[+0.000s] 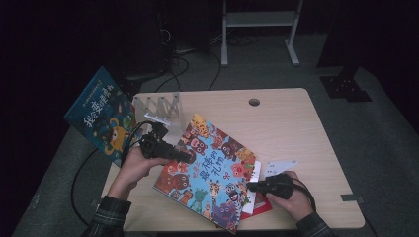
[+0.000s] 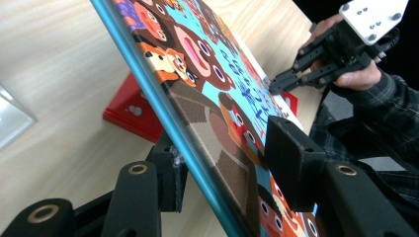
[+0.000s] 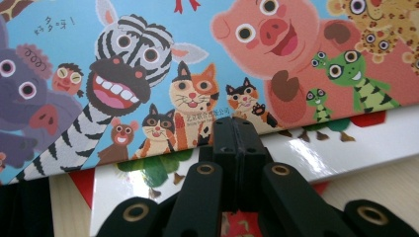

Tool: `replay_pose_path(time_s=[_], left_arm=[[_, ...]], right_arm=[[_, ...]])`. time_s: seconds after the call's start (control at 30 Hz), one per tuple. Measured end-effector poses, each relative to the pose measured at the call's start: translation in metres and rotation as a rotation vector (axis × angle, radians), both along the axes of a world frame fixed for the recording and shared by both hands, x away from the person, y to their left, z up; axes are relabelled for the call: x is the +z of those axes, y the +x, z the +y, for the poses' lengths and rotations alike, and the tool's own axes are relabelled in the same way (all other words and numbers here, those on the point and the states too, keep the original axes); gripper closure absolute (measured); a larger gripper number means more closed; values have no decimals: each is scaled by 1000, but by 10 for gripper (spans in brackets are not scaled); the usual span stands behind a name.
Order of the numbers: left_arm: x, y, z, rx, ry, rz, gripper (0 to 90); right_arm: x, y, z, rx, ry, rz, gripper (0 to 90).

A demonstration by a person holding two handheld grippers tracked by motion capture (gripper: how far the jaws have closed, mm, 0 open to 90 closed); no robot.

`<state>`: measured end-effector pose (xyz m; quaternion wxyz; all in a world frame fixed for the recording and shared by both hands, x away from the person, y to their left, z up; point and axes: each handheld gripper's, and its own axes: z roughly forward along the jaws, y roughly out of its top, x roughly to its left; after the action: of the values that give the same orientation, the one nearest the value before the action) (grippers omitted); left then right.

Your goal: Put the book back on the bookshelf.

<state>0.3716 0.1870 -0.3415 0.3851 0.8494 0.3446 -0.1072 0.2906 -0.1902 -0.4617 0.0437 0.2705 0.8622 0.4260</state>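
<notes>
A picture book with cartoon animals on a blue cover (image 1: 210, 170) lies slanted at the middle of the table, on top of a white book (image 3: 321, 148) and a red one (image 2: 131, 111). My left gripper (image 1: 189, 158) is on its left edge. In the left gripper view one pad (image 2: 168, 173) sits under the blue spine and the other (image 2: 291, 163) presses on the cover (image 2: 207, 64), with that edge raised off the table. My right gripper (image 1: 252, 186) is shut with nothing in it. Its tips (image 3: 236, 123) touch the animal book's right edge (image 3: 197, 74).
A second blue picture book (image 1: 101, 116) hangs over the wooden table's (image 1: 296, 128) left edge. A metal book rack (image 1: 158, 106) stands behind my left hand. A white card (image 1: 279, 167) lies by my right hand, and a cable hole (image 1: 254, 102) is at the back.
</notes>
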Motion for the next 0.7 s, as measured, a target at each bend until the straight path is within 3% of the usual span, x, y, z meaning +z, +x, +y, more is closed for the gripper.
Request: replay_pose_path(time_s=[0.3, 0.7], left_arm=[[17, 8, -4, -22, 38, -20, 530], [42, 10, -16, -58, 56, -42, 558]], right_arm=[[0, -2, 13, 10, -5, -7, 888], [2, -2, 27, -28, -30, -19, 888]])
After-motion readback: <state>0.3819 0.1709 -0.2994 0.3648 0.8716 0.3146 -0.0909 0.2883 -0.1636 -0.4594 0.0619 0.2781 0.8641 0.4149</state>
